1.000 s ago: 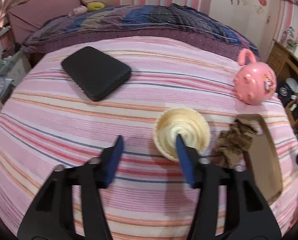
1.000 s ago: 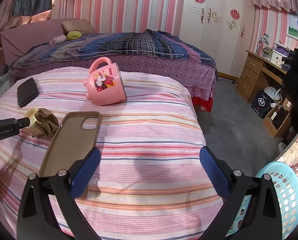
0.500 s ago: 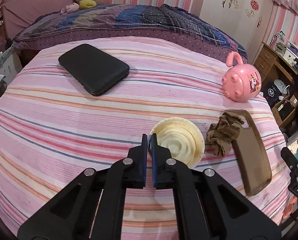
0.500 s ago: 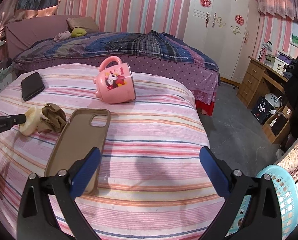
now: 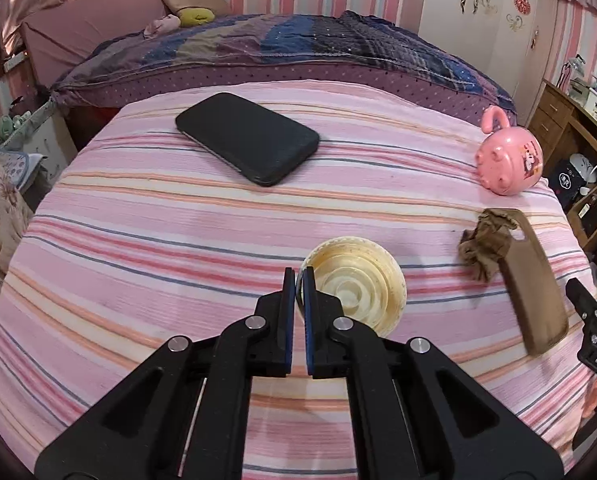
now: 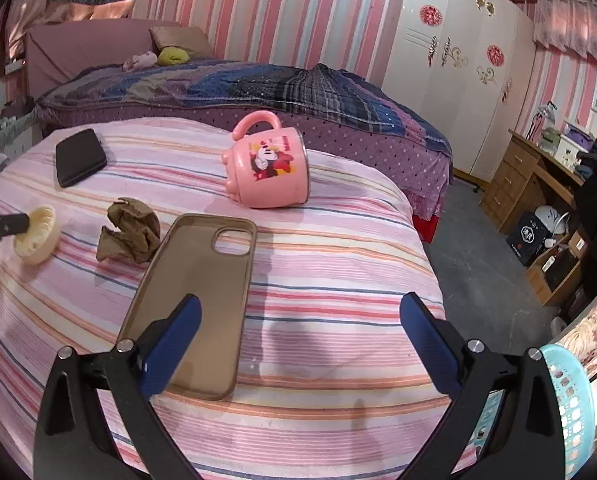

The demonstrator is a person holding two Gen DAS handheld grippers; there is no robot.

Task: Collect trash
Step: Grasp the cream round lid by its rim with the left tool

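A cream ridged paper cup [image 5: 358,284] is held tilted just above the pink striped cloth. My left gripper [image 5: 298,276] is shut on its near rim; it also shows at the left of the right wrist view, with the cup [image 6: 38,236] lifted off the cloth. A crumpled brown paper scrap [image 5: 484,246] lies to the cup's right, also seen in the right wrist view [image 6: 128,236]. My right gripper [image 6: 298,320] is open and empty above the table's right part, beside the phone case.
A black phone [image 5: 248,142] lies at the back left. A pink mug [image 6: 268,168] lies on its side at the back right. A brown phone case [image 6: 202,304] lies near the right edge. A light blue basket [image 6: 570,396] stands on the floor at the right.
My left gripper closed on the cup's rim and lifted it slightly. The right gripper stayed open and moved a little toward the table.
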